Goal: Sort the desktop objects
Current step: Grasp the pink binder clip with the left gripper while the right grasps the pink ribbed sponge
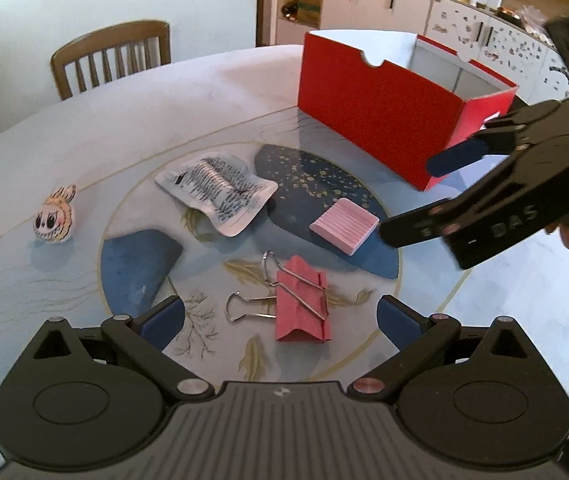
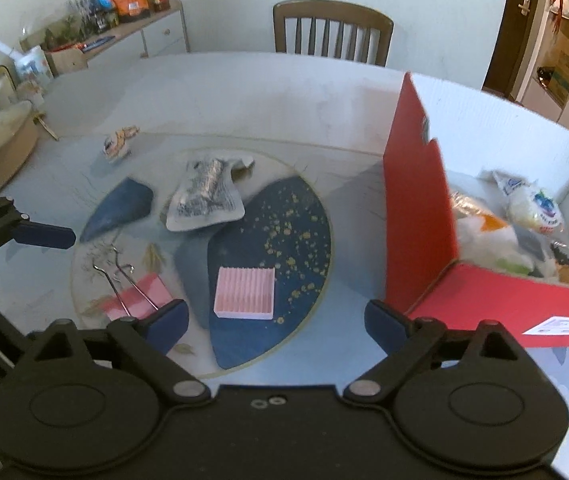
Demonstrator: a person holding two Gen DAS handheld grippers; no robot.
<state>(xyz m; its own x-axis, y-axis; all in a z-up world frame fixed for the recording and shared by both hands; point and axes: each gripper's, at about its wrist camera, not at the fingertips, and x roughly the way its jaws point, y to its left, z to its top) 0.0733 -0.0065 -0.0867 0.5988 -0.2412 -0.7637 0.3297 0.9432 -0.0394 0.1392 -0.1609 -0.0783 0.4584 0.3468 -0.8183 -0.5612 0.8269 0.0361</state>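
In the left wrist view, a small cartoon-face figure (image 1: 55, 216) is seen at the left of the frame, lying alone on the pale round table (image 1: 188, 92). Right of it, near the centre, a crumpled silver printed packet (image 1: 220, 190) is laid flat. Below the centre, a pink binder clip (image 1: 302, 304) is found with its wire handles folded out, positioned between the spread blue pads of the left gripper (image 1: 280, 322), whose jaws are set wide apart with nothing held. Right of centre, a pink ribbed pad (image 1: 344, 225) is placed on the dark blue speckled patch of the table pattern. At the upper right, an open red box (image 1: 380, 116) is stood on the table, and in front of it the right gripper (image 1: 408, 200) is seen at the right edge of the frame, held above the table close to the ribbed pad, with its fingers parted and empty. In the right wrist view, the left gripper's blue pad (image 2: 46, 236) is visible at the left edge. The binder clip (image 2: 136, 292) is located at lower left, the packet (image 2: 204, 196) above centre, and the ribbed pad (image 2: 244, 292) at centre, just ahead of the right gripper (image 2: 276, 326), which is opened wide and grips nothing. At the right of the frame, the red box (image 2: 416, 208) is seen to contain several wrapped items (image 2: 532, 208).
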